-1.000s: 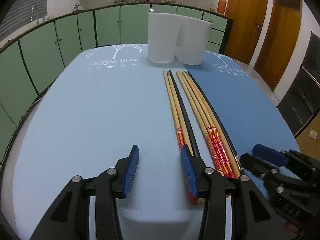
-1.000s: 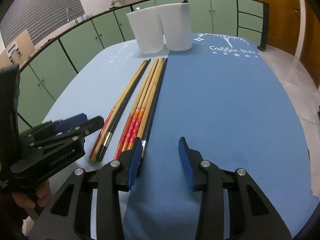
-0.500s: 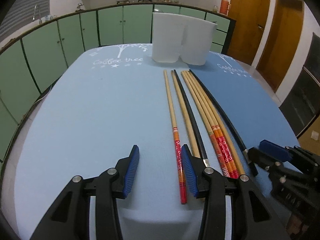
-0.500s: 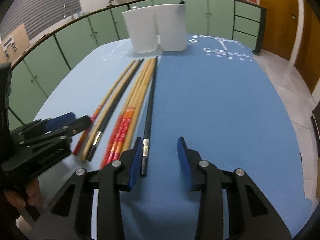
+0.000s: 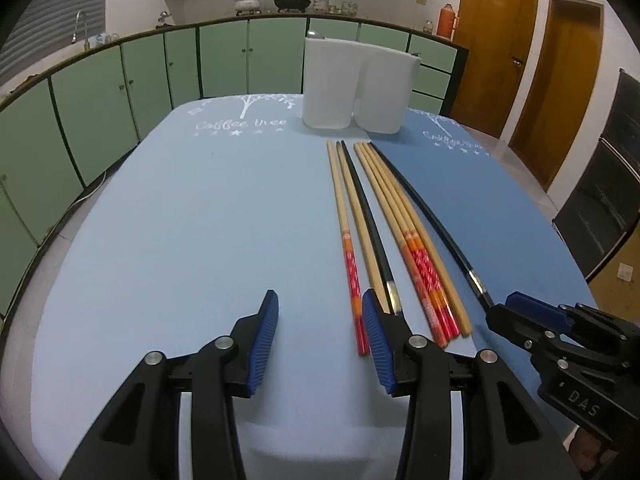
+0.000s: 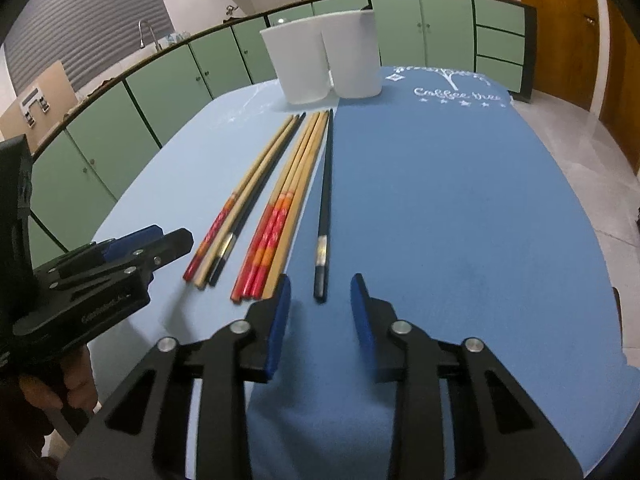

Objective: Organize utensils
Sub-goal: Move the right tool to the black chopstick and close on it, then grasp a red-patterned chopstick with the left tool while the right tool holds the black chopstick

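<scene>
Lying at centre frame on the blue cloth [image 6: 440,200], seven chopsticks [image 6: 296,184] are seen. The right gripper [image 6: 318,308], just narrowed, apparently straddles the lone black chopstick [image 6: 325,200] untouched; the left gripper [image 5: 320,344] is parted, empty.

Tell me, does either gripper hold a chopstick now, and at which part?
Neither. The black chopstick lies before the right gripper, unpinched; the left gripper is empty.

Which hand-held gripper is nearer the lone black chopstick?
Right. The right hand-held gripper has the black chopstick's end between its jaws; the left hand-held gripper sits beyond the other chopsticks.
</scene>
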The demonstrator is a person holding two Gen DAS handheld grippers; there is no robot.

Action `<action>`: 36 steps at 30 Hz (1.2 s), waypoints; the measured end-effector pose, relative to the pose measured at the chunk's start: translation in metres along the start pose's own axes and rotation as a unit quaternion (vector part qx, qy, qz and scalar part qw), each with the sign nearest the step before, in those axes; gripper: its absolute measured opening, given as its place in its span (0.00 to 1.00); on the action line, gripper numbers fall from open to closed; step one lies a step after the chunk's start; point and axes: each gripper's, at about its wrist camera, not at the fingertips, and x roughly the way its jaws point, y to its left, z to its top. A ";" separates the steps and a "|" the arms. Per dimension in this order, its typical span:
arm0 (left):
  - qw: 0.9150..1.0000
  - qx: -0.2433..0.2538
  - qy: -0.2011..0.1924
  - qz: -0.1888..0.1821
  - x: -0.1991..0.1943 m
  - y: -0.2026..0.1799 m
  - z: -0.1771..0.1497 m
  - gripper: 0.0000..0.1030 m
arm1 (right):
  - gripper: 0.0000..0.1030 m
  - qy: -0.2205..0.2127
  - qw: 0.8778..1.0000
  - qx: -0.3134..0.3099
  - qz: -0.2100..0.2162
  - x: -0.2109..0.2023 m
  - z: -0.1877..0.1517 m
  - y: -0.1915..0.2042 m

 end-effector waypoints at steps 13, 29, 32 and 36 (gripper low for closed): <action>1.000 -0.001 -0.020 0.012 0.001 -0.009 -0.013 0.39 | 0.14 -0.023 1.000 -0.004 -0.015 0.004 -0.007 0.004; 0.999 0.022 -0.030 0.020 0.006 -0.026 -0.019 0.06 | 0.06 -0.041 0.998 -0.019 -0.033 0.010 -0.009 0.010; 0.999 0.023 -0.030 0.022 0.006 -0.027 -0.019 0.06 | 0.06 -0.039 0.999 -0.016 -0.027 0.010 -0.008 0.008; 0.999 0.019 -0.029 0.014 0.001 -0.025 -0.016 0.05 | 0.06 -0.036 0.999 -0.014 -0.025 0.005 -0.004 0.007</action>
